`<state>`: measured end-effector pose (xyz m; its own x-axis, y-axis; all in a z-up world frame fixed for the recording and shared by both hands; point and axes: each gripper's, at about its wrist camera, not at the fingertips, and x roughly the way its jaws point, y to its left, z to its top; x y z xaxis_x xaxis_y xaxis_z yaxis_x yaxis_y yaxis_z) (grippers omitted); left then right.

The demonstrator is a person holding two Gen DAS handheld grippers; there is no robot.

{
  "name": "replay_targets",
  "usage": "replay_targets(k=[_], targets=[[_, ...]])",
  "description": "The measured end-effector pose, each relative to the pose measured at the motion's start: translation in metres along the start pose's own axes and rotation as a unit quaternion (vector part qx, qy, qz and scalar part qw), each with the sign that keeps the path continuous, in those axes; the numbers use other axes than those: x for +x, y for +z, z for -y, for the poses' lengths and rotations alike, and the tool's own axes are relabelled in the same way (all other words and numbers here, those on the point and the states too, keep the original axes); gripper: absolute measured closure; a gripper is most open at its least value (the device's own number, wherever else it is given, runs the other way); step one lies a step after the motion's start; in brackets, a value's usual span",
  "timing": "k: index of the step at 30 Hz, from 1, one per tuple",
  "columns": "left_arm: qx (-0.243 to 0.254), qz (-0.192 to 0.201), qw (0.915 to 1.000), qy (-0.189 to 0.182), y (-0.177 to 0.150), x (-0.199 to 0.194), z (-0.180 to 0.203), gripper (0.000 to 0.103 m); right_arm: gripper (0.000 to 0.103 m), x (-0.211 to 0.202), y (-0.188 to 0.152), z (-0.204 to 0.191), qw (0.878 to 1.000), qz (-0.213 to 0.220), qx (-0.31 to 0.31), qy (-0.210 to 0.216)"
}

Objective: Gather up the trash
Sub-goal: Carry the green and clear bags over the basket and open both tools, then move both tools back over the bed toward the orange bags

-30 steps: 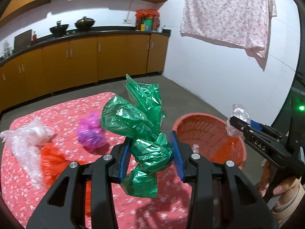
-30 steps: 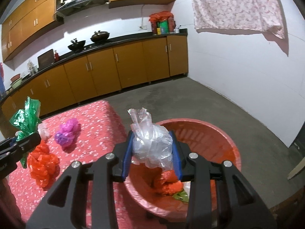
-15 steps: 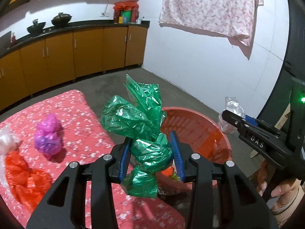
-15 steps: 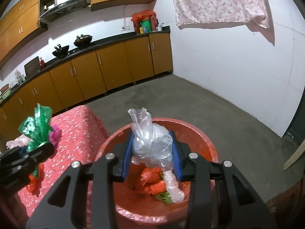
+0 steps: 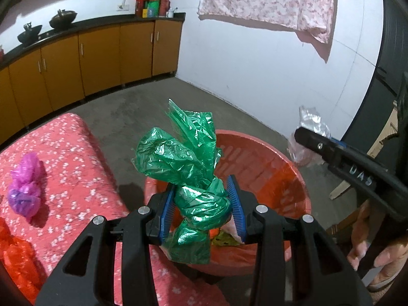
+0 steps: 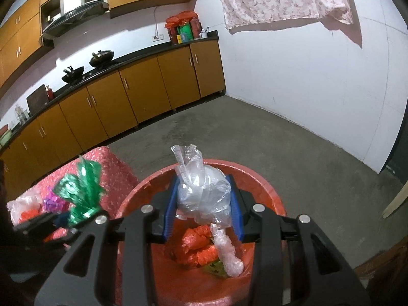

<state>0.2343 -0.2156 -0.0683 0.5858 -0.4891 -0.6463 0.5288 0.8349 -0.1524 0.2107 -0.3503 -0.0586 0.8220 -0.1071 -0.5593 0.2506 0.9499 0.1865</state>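
1. Left wrist view: a table under a red flowered cloth (image 5: 66, 158) fills the lower left; a purple bag (image 5: 24, 188) lies on it, and an orange bag (image 5: 12, 255) sits at the left edge, partly cut off.
2. An orange basket (image 5: 275, 163) stands just beside the table's right end, on a grey concrete floor (image 5: 142, 107).
3. Wooden cabinets (image 5: 102, 58) run along the far wall under a dark counter with two woks (image 5: 63, 17). A pink flowered sheet (image 5: 267, 0) hangs against the white wall.
4. The right gripper (image 5: 329, 150) crosses the right side of this view, blocking part of the wall and floor; a hand shows below it at the frame edge.
5. The left gripper (image 5: 202, 210) is clamped on a green bag (image 5: 188, 158). The blue pads (image 5: 167, 210) press the knotted middle; the crinkled, glossy top fans upward and a tail hangs below. It is held over the basket's near rim, hiding part of the interior.
6. Right wrist view: the right gripper (image 6: 202, 204) is closed on a clear bag (image 6: 204, 193), a crumpled translucent bundle with a twisted top, held above the basket (image 6: 265, 186).
7. Inside the basket lie orange bags (image 6: 196, 244), a clear twisted bag (image 6: 227, 252) and a green-yellow scrap (image 6: 215, 267).
8. At the left of this view, the left gripper (image 6: 48, 219) and green bag (image 6: 81, 191) appear blurred, over the table's end (image 6: 112, 165).
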Motion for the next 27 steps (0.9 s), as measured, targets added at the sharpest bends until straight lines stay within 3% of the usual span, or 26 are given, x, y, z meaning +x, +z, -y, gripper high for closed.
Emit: replay_targets(k=[6, 11, 14, 20, 27], targets=[[0.015, -0.013, 0.9997, -0.012, 0.000, 0.016, 0.007, 0.062, 0.064, 0.007, 0.005, 0.008, 1.000, -0.001, 0.023, 0.012], [0.002, -0.024, 0.9996, -0.016, -0.003, 0.023, 0.001, 0.044, 0.057, 0.012, 0.004, 0.017, 0.999, -0.006, 0.044, 0.023], [-0.001, -0.027, 0.9996, -0.010, -0.005, 0.022, -0.001, 0.043, 0.053, 0.012, 0.002, 0.020, 0.999, -0.007, 0.051, 0.020], [-0.008, -0.008, 0.9997, 0.023, -0.009, 0.001, -0.014, 0.037, 0.041, 0.007, -0.003, 0.021, 0.999, 0.000, 0.048, 0.001], [-0.038, 0.028, 0.9970, 0.061, -0.014, -0.046, -0.044, 0.036, 0.039, 0.000, -0.011, 0.003, 1.000, 0.002, 0.017, -0.004]])
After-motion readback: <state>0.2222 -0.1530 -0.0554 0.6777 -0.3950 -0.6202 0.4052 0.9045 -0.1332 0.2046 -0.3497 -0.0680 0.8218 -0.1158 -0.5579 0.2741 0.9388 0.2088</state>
